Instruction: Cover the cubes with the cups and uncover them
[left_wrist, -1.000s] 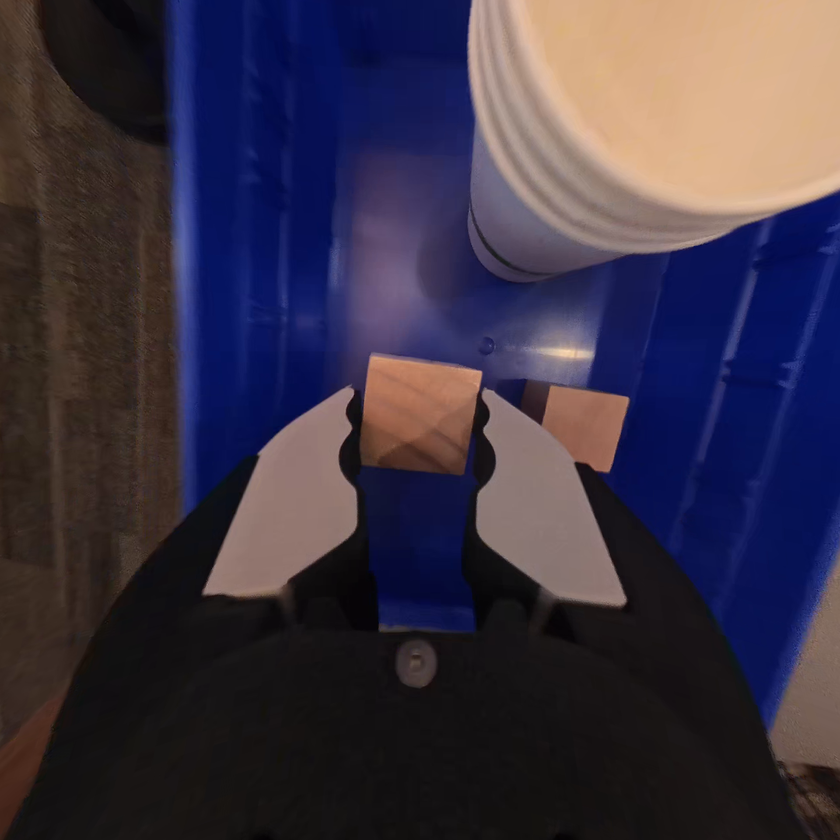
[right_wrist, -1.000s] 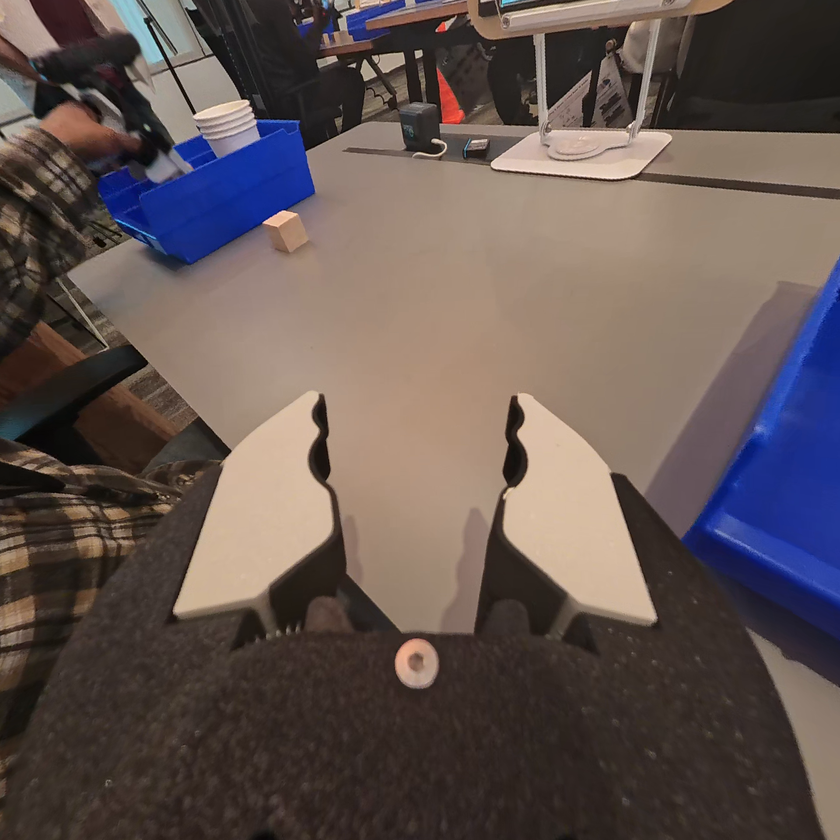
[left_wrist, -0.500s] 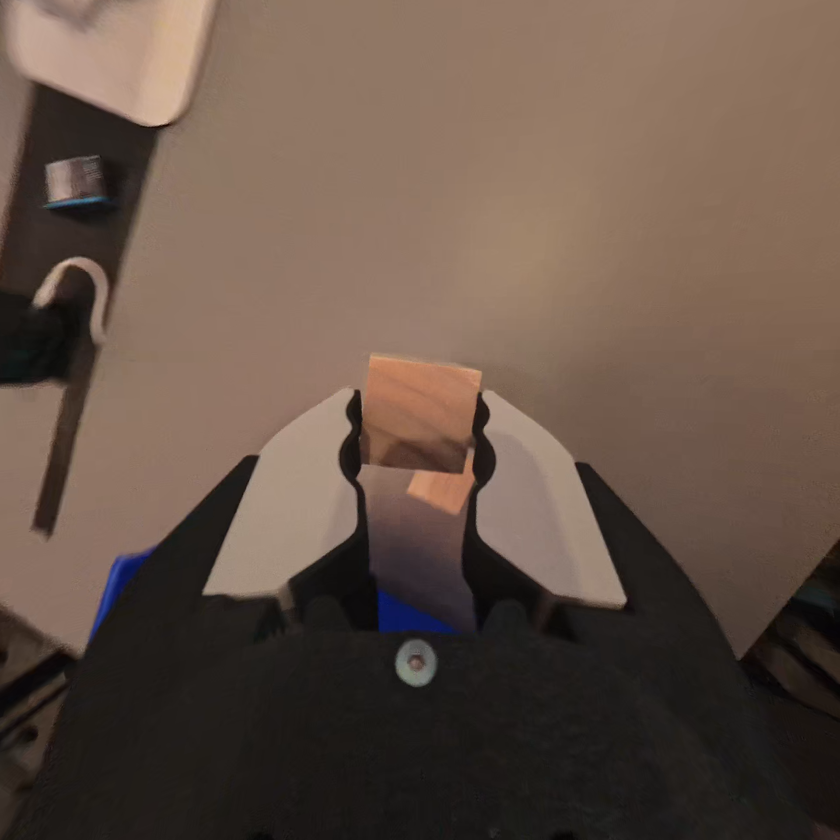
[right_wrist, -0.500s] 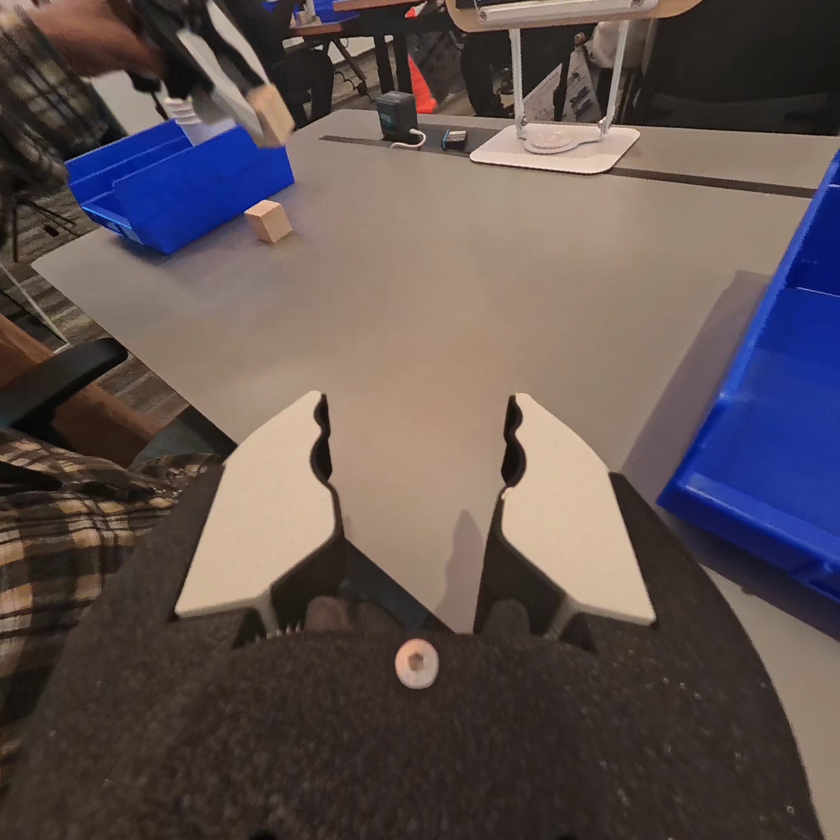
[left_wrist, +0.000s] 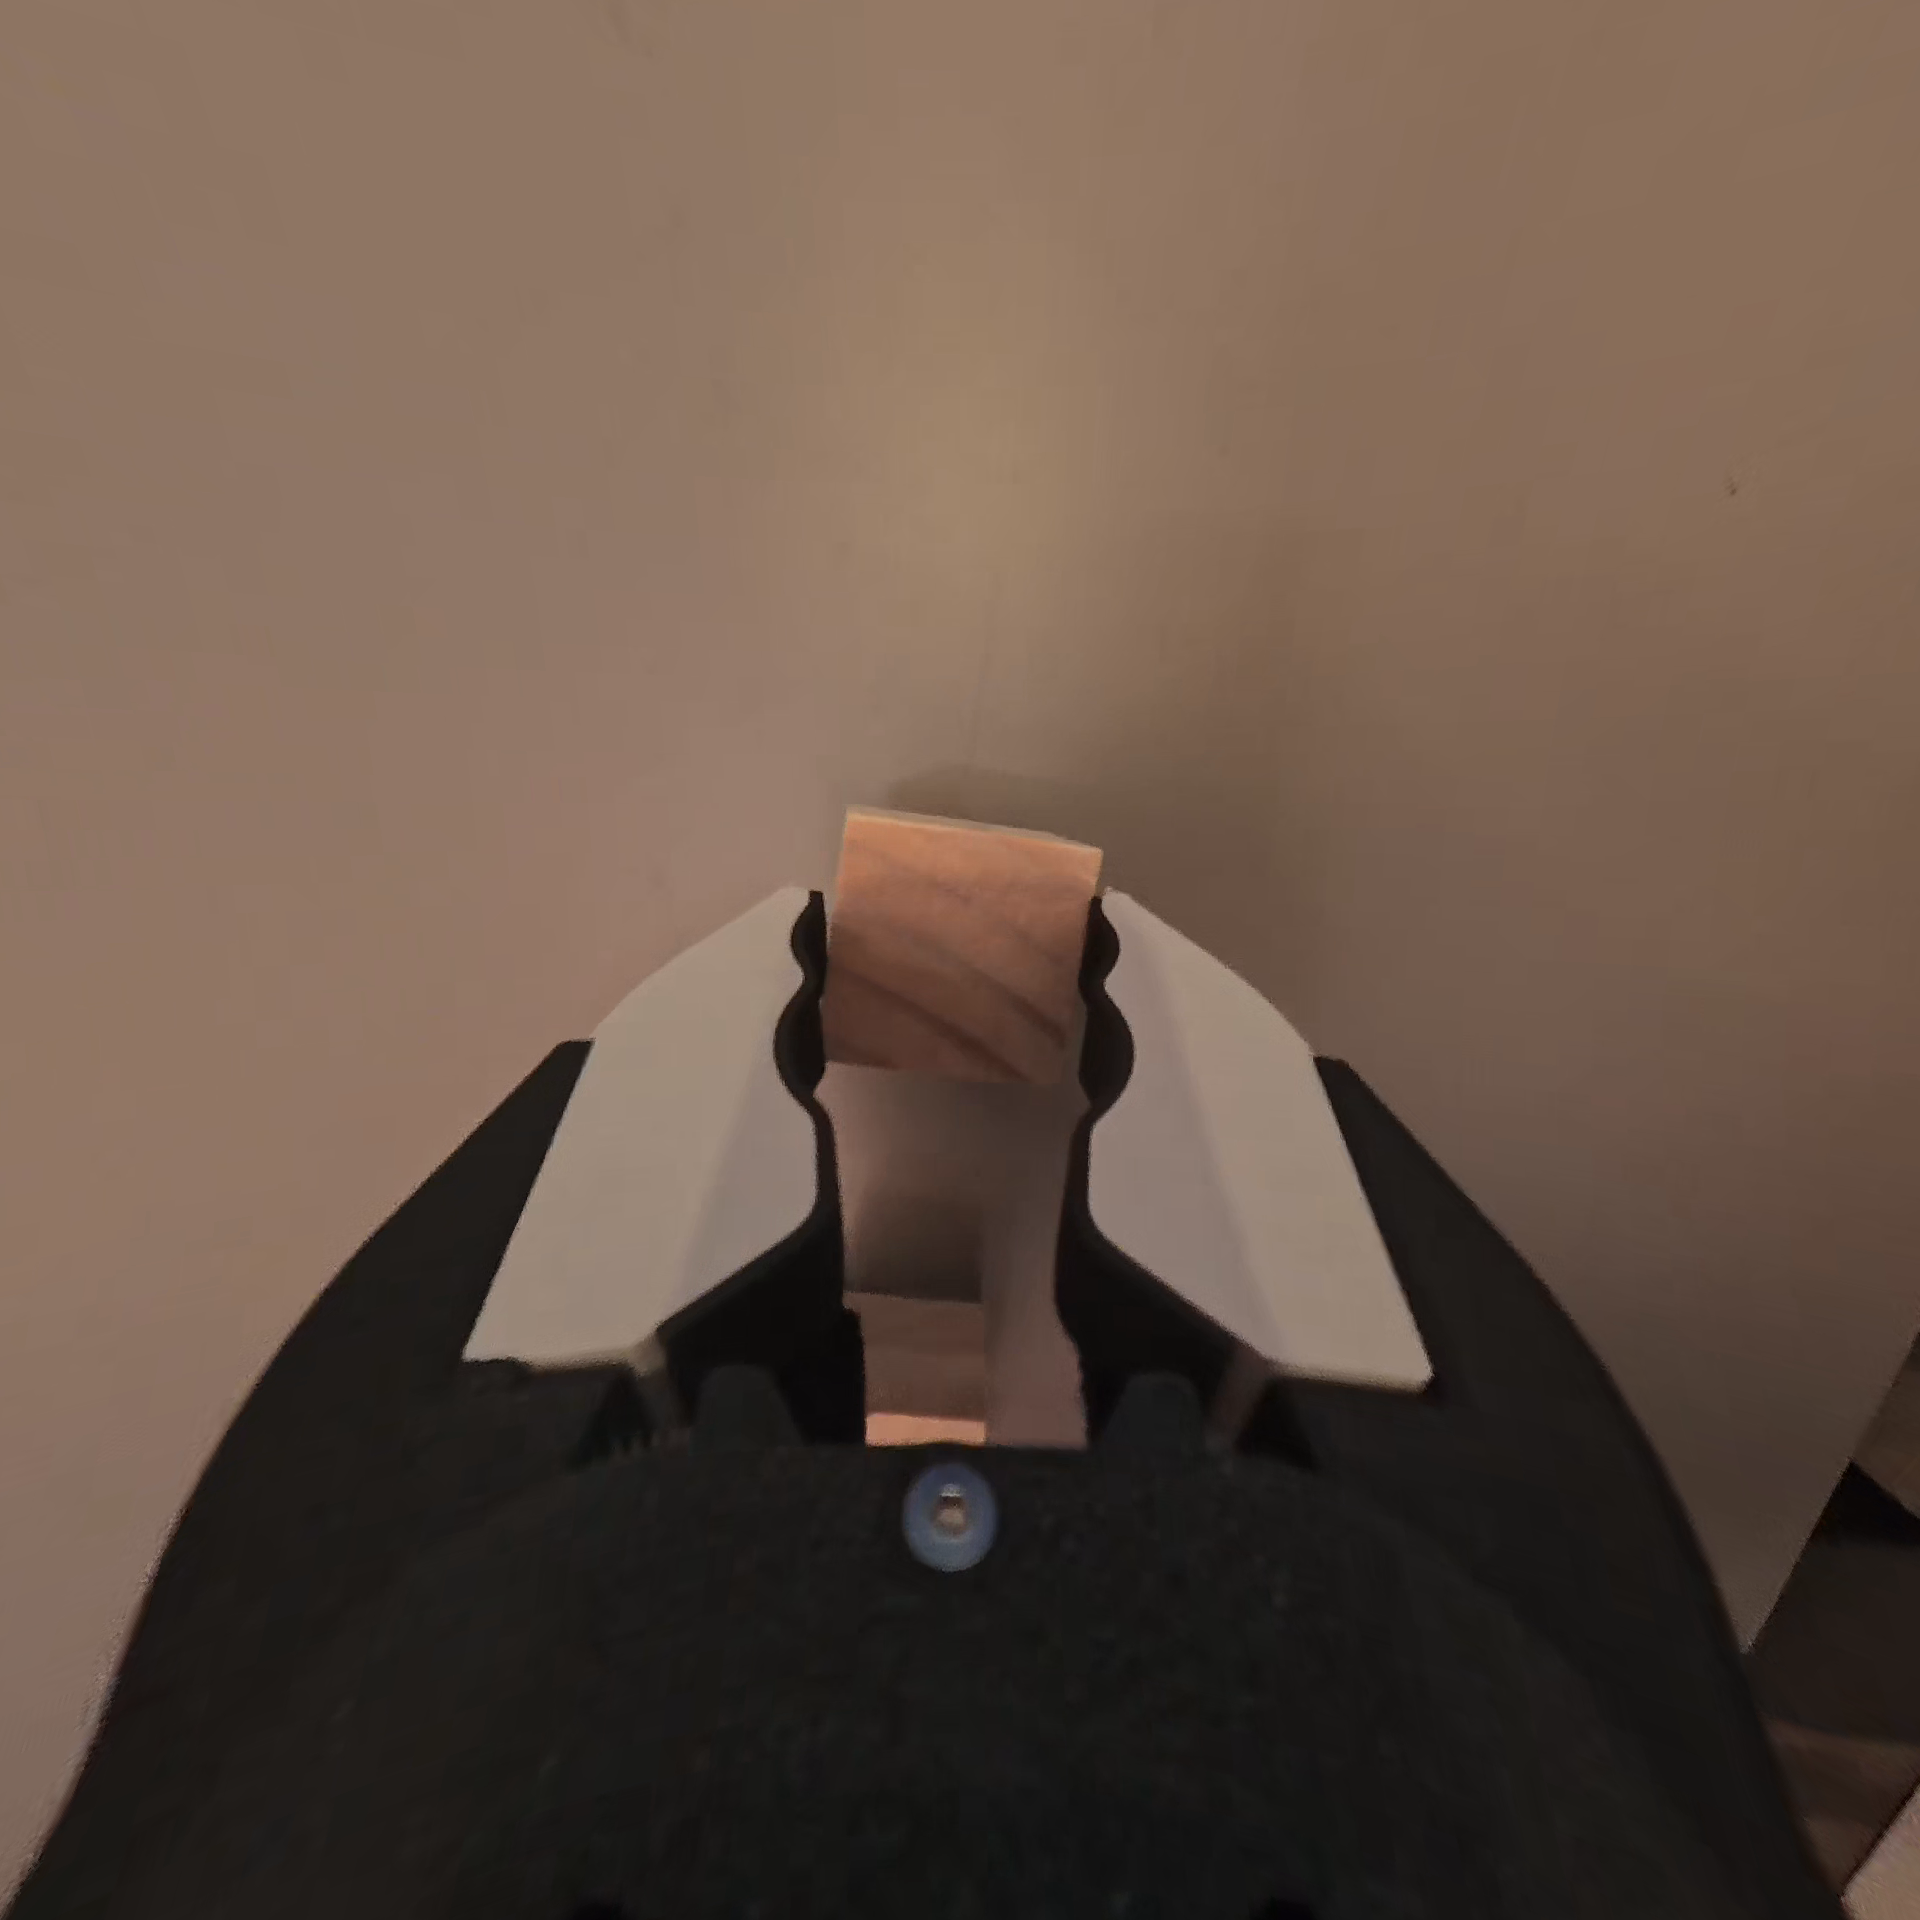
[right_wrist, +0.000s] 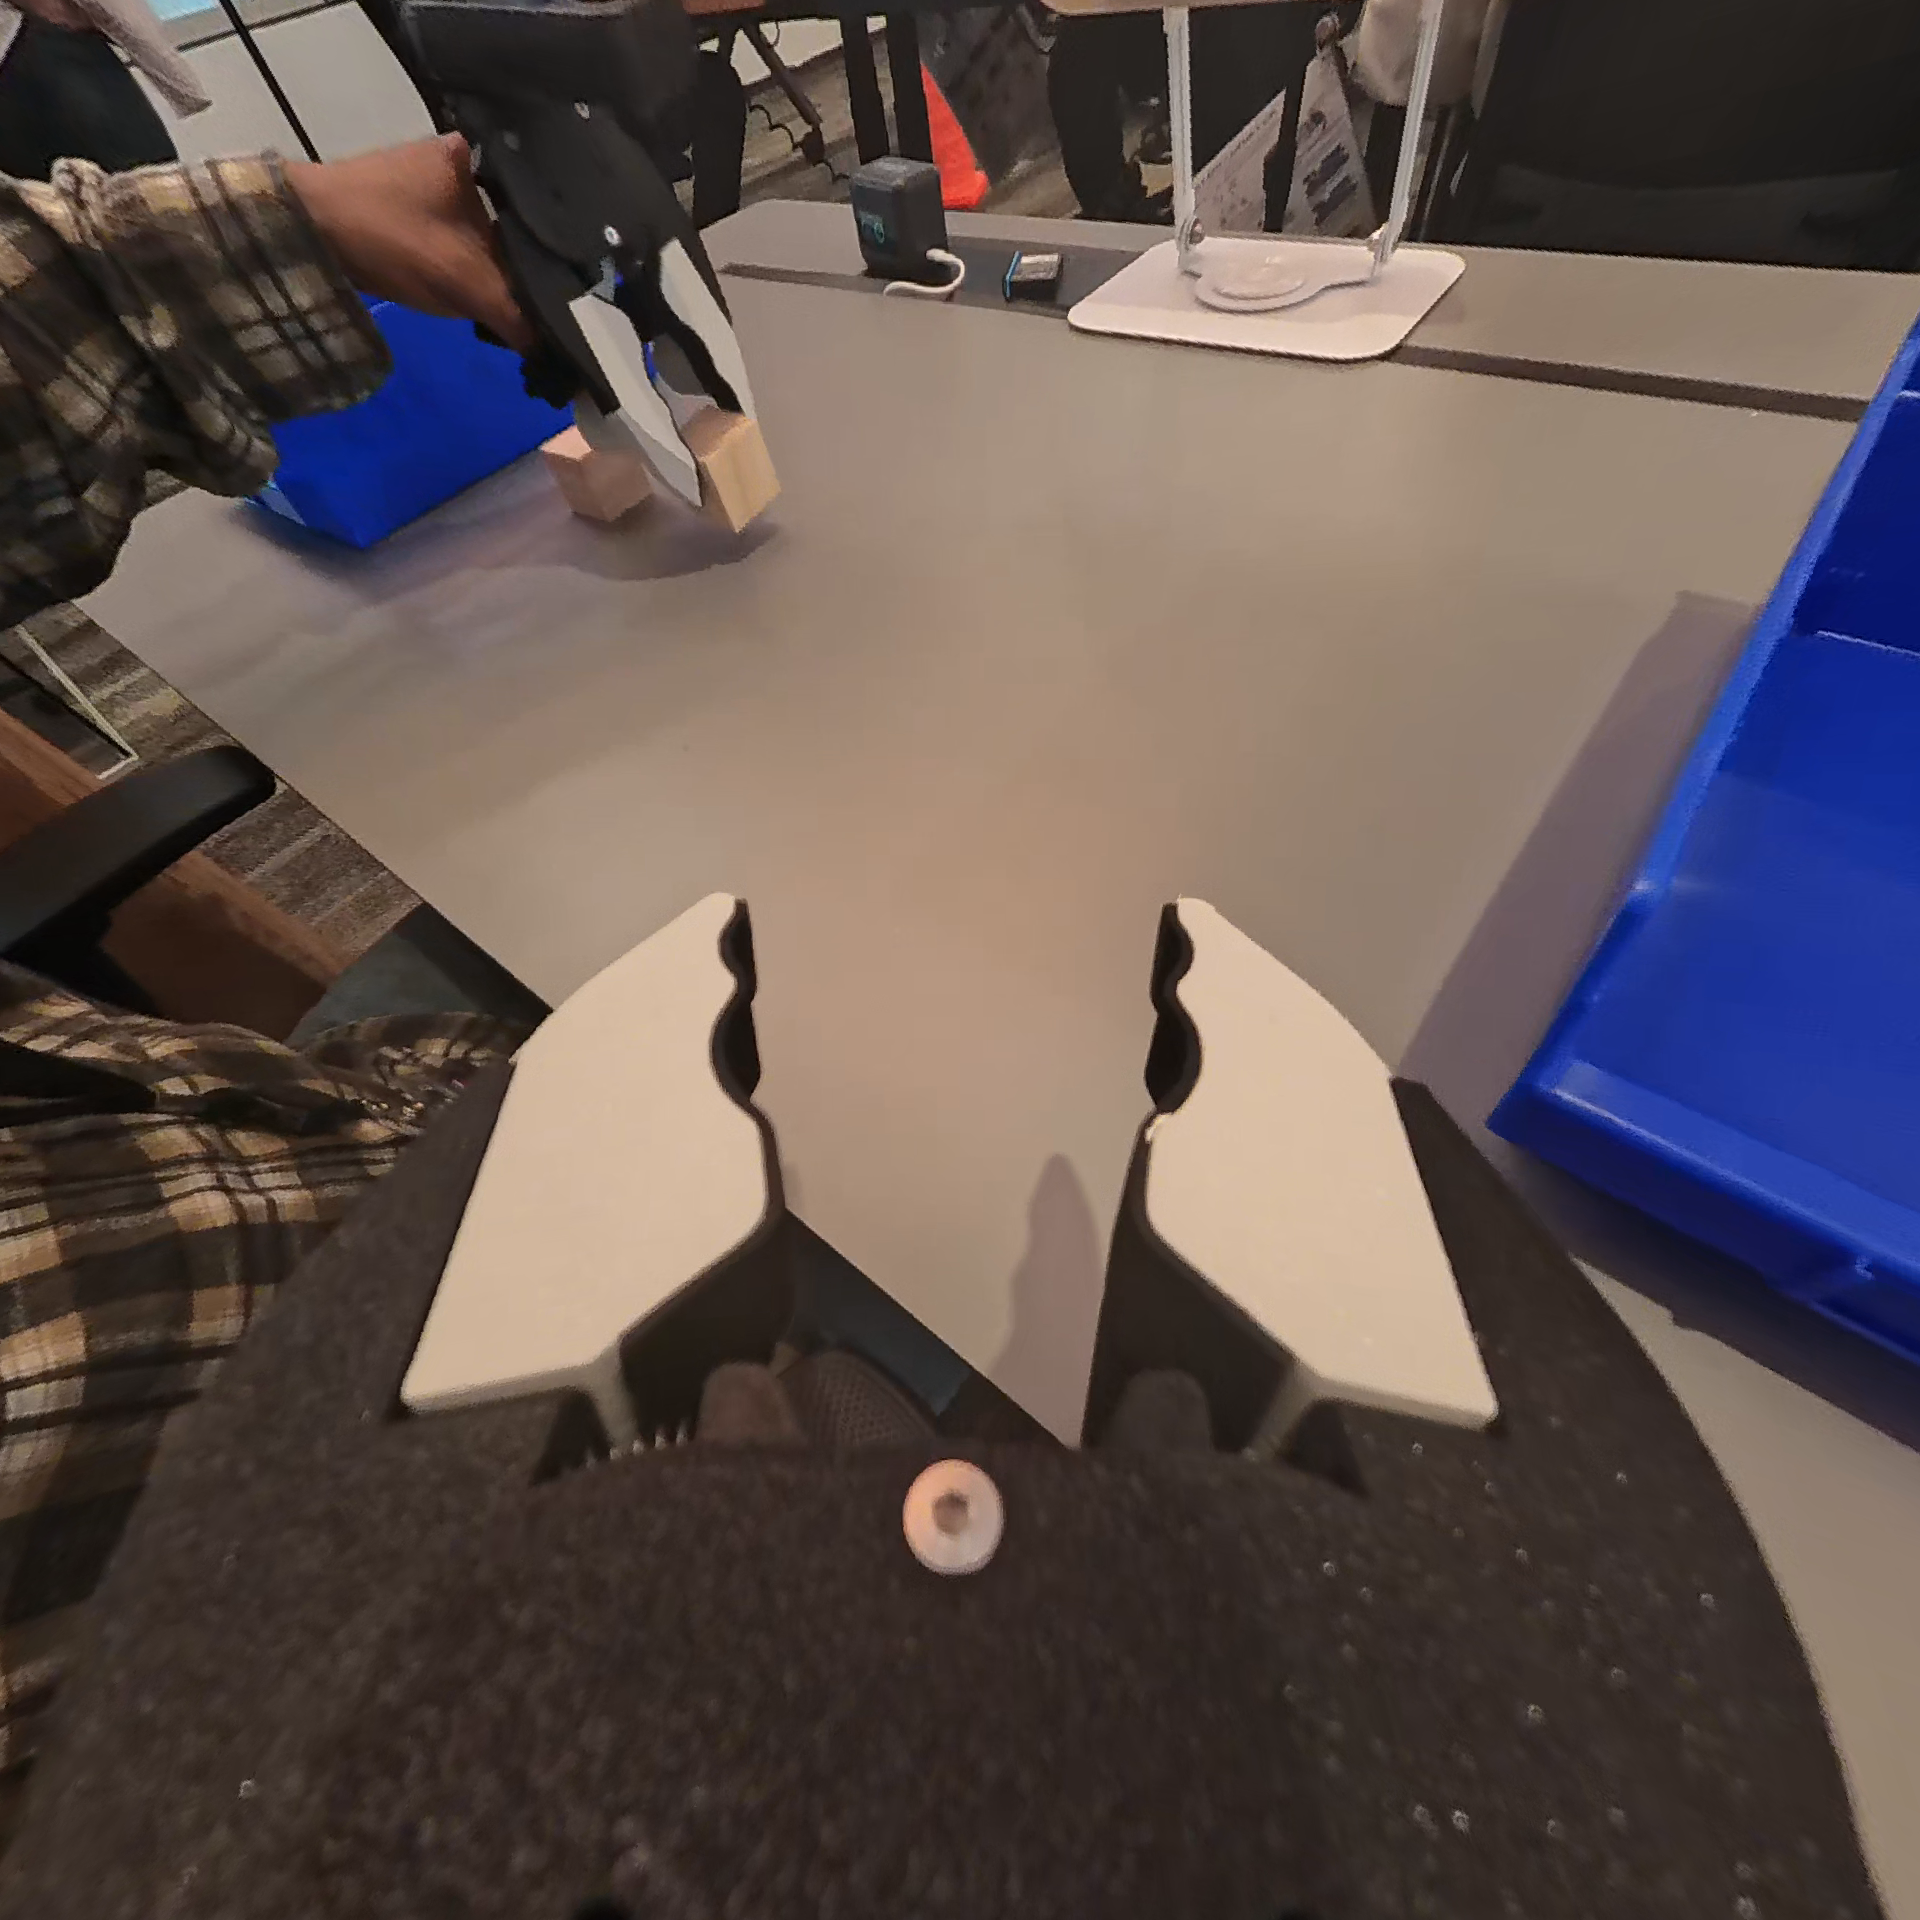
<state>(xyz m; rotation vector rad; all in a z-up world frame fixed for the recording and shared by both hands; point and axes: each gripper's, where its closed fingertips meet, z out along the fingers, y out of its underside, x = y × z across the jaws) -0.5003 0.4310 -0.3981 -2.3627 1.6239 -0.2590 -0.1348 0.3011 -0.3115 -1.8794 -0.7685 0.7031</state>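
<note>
My left gripper (left_wrist: 956, 935) is shut on a wooden cube (left_wrist: 961, 951) and holds it just above the grey table (left_wrist: 935, 416). In the right wrist view that gripper (right_wrist: 717, 483) shows at the far left with the cube (right_wrist: 740, 480) at the table surface. A second wooden cube (right_wrist: 597, 480) rests on the table right beside it, and part of it shows low between the fingers in the left wrist view (left_wrist: 925, 1351). My right gripper (right_wrist: 956, 987) is open and empty over the near table edge. No cups are in view.
A blue bin (right_wrist: 416, 416) stands at the far left behind the cubes. Another blue bin (right_wrist: 1766, 935) stands at the right. A white stand base (right_wrist: 1268, 301), a small black device (right_wrist: 899, 229) with a cable and a chair armrest (right_wrist: 125, 842) are also in view.
My left gripper has carried the cube out of the blue bin and lowered it to the table beside the other cube. The right gripper has stayed open, shifting slightly.
</note>
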